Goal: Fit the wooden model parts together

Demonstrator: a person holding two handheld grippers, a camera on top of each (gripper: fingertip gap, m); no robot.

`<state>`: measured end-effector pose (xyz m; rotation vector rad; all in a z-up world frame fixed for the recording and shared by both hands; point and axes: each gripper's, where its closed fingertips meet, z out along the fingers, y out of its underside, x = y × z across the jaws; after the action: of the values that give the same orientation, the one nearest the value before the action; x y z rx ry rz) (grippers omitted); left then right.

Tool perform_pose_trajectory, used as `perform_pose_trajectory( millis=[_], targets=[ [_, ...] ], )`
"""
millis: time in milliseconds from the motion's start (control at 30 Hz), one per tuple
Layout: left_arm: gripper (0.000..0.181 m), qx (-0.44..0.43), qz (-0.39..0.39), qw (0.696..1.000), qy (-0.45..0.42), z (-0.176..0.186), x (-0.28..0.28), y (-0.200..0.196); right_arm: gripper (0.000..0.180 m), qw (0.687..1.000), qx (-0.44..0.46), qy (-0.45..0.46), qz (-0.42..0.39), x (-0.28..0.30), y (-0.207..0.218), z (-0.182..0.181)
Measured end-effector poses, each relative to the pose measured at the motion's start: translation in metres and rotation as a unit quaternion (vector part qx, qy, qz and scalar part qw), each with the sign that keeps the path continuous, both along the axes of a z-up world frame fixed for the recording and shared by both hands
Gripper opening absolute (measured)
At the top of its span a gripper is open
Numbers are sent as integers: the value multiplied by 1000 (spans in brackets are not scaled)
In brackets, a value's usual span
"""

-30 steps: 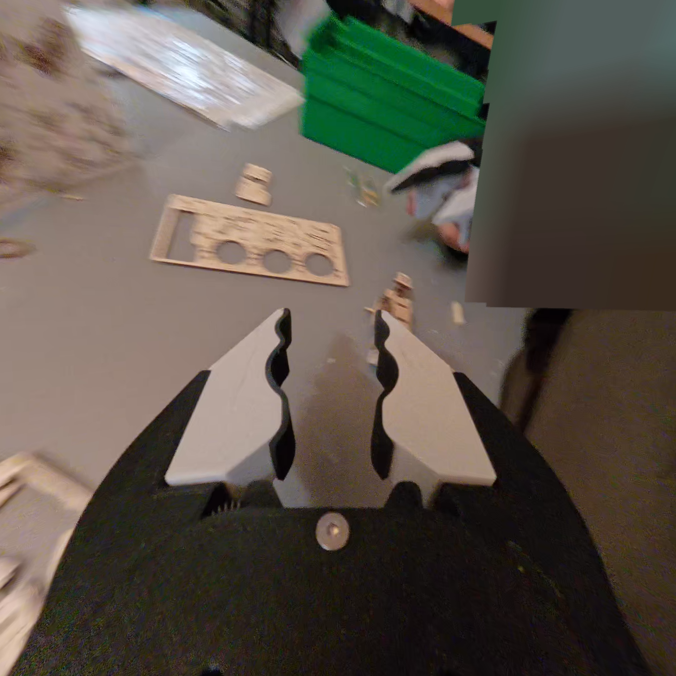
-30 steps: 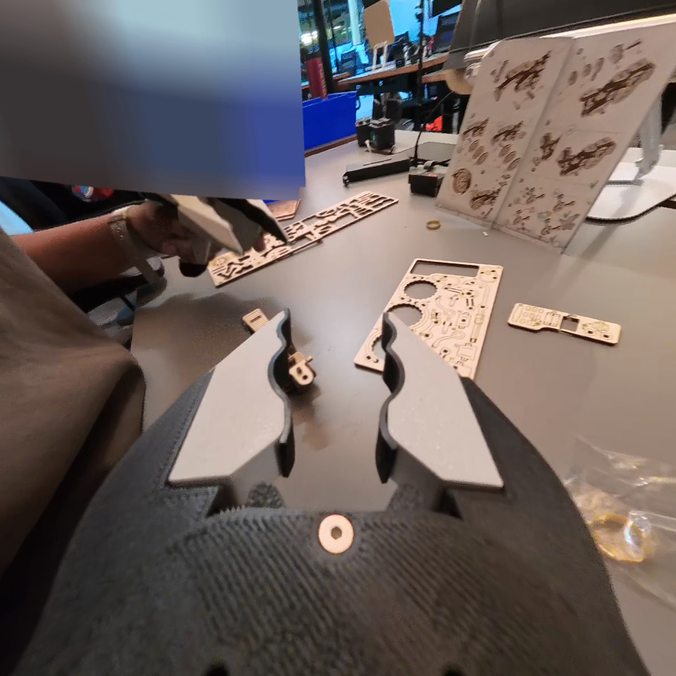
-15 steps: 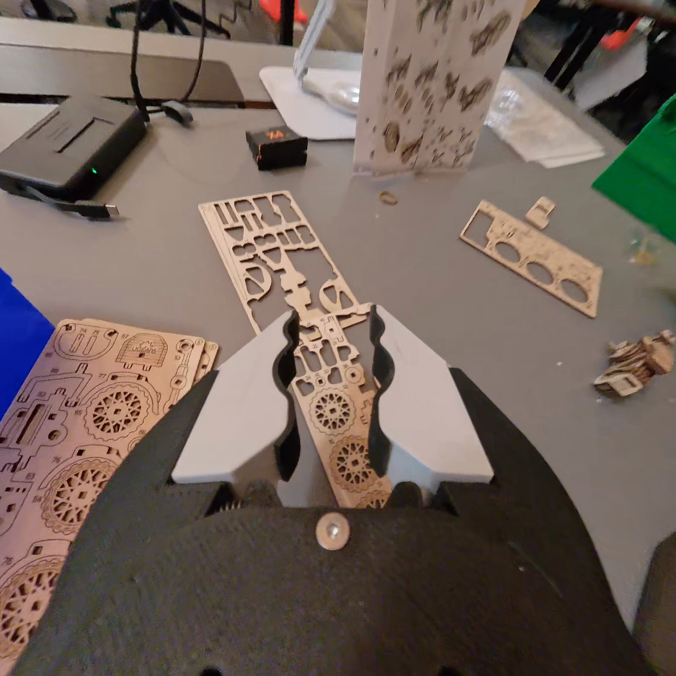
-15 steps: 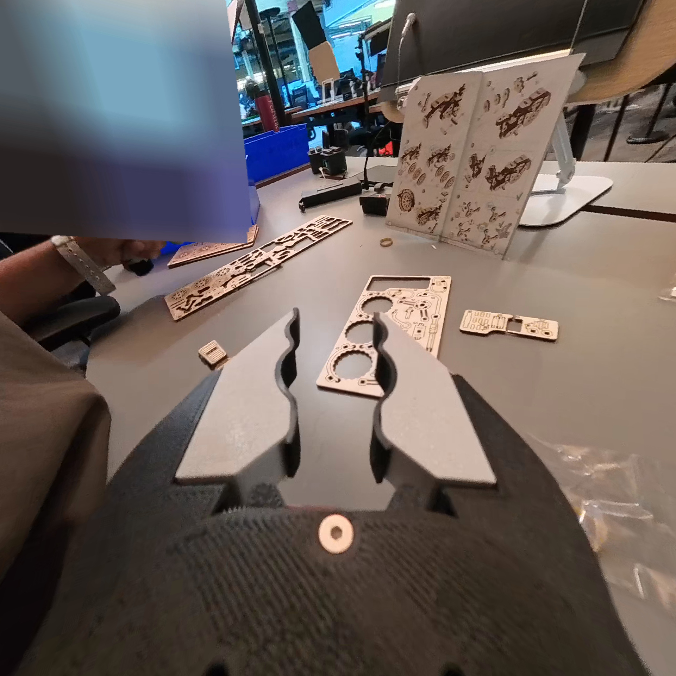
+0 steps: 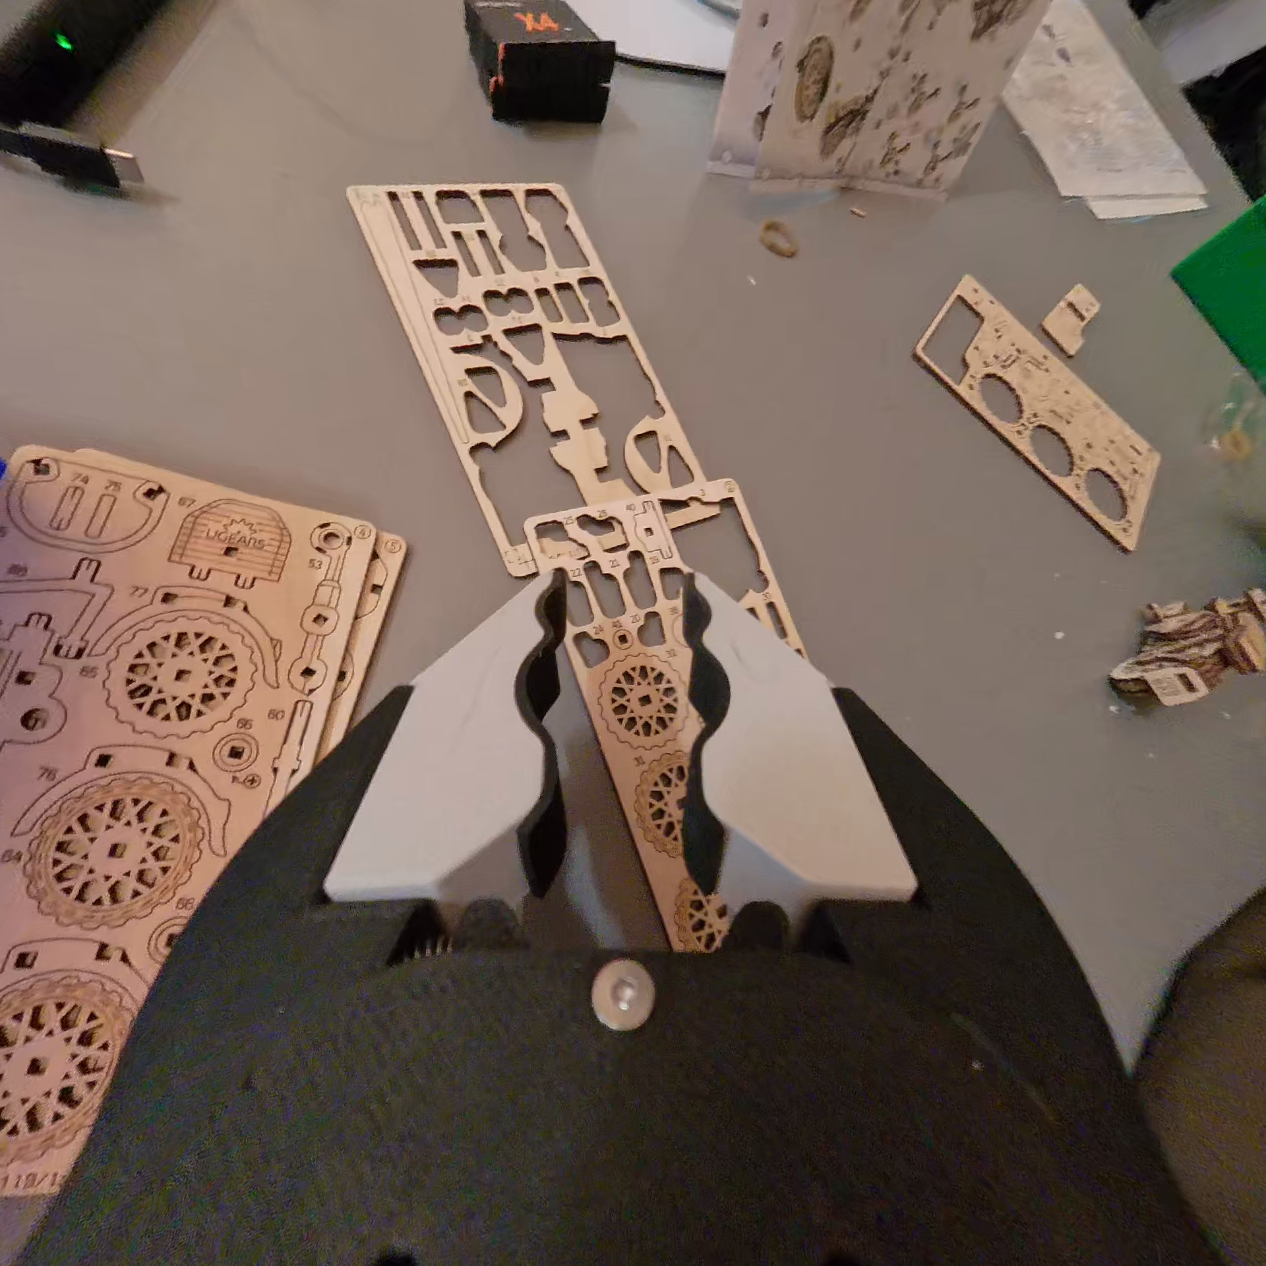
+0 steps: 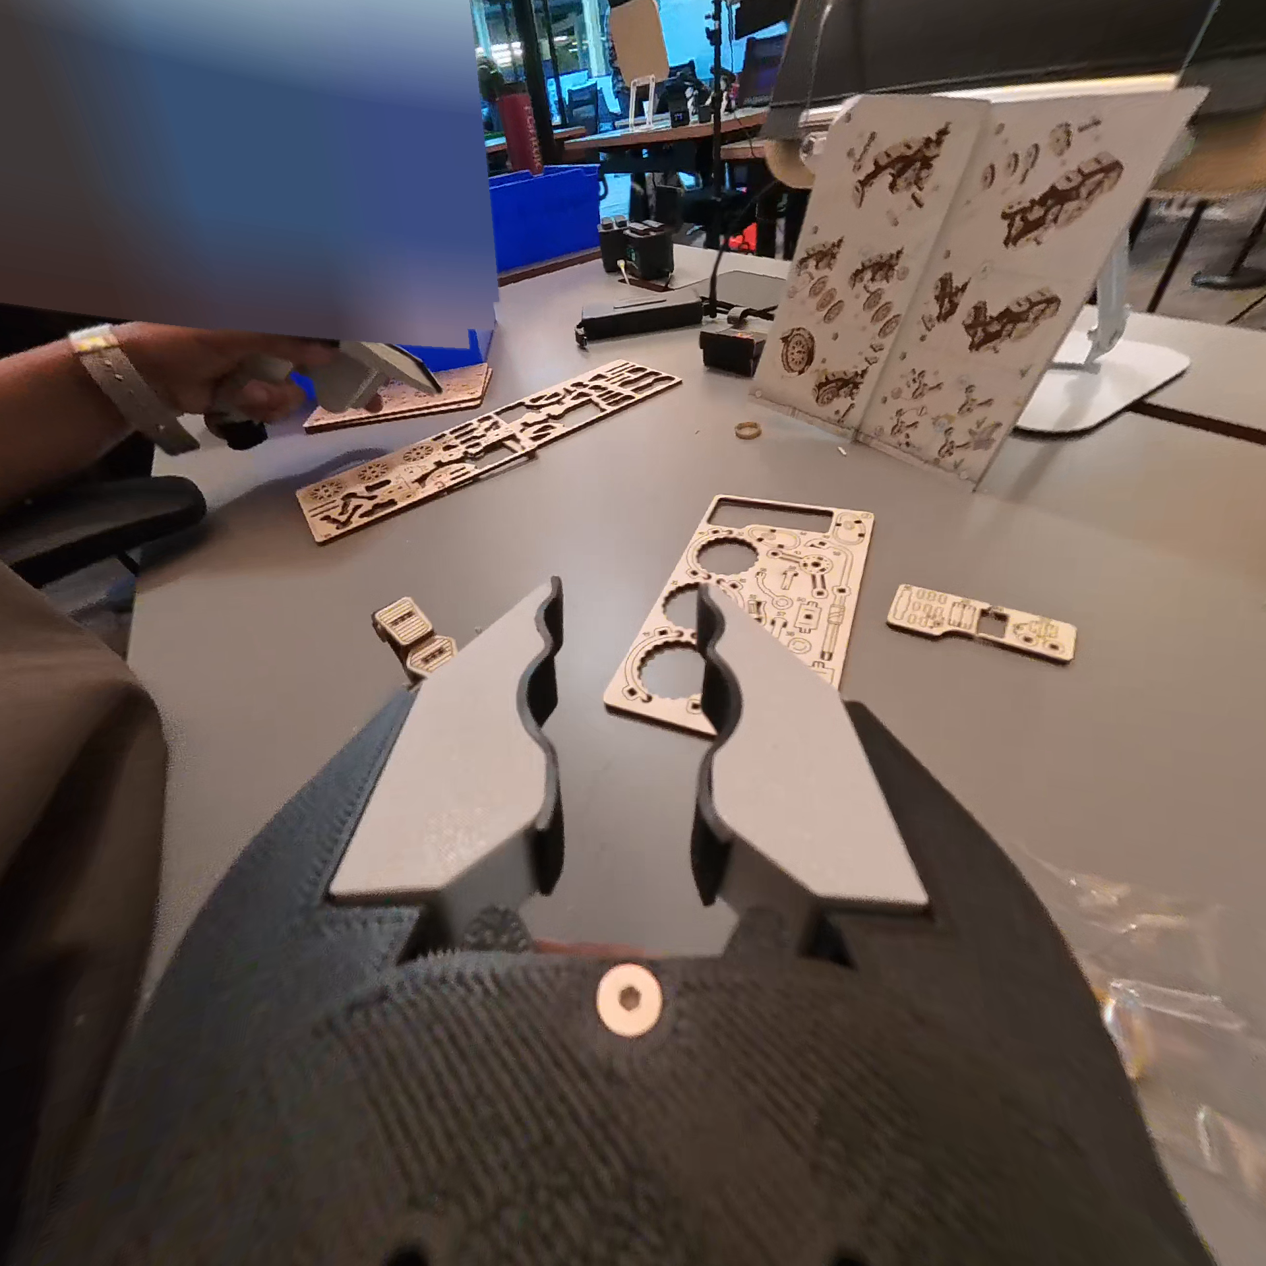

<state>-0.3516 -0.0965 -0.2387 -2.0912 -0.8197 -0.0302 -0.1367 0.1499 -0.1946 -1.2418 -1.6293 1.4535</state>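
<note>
Here the left gripper (image 5: 625, 582) hangs part-open and empty over a wooden parts sheet (image 5: 637, 658) with wheel cut-outs. The right gripper (image 6: 629, 596), likewise part-open and empty, sits near the half-built wooden model (image 6: 414, 637) on the grey table (image 6: 1027, 753).

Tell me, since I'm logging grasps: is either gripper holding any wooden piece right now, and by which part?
Nothing is held. The left gripper is open above the narrow laser-cut wooden sheet with spoked wheels; the right gripper is open and empty over the grey table.
</note>
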Motion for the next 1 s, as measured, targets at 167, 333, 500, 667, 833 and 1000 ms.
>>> perform_pose_trajectory(
  millis=[167,333,500,667,833,1000],
  targets=[
    [31,-64,50,996,43,-14,-15,-11,35,999,46,15,13,5,-11,-1],
    [28,-62,46,997,9,-27,-11,1,31,996,79,27,12,10,-16,-1],
    [18,-115,29,992,38,-37,-5,1,30,994,103,31,12,16,-19,-2],
    [15,-75,32,995,62,-15,-4,4,27,992,112,54,-8,19,-14,8],
    [15,-8,23,995,93,23,3,10,27,992,111,62,-17,20,-12,12],
    [15,-1,-8,992,128,37,21,26,24,992,75,101,13,13,-40,36]
  ],
)
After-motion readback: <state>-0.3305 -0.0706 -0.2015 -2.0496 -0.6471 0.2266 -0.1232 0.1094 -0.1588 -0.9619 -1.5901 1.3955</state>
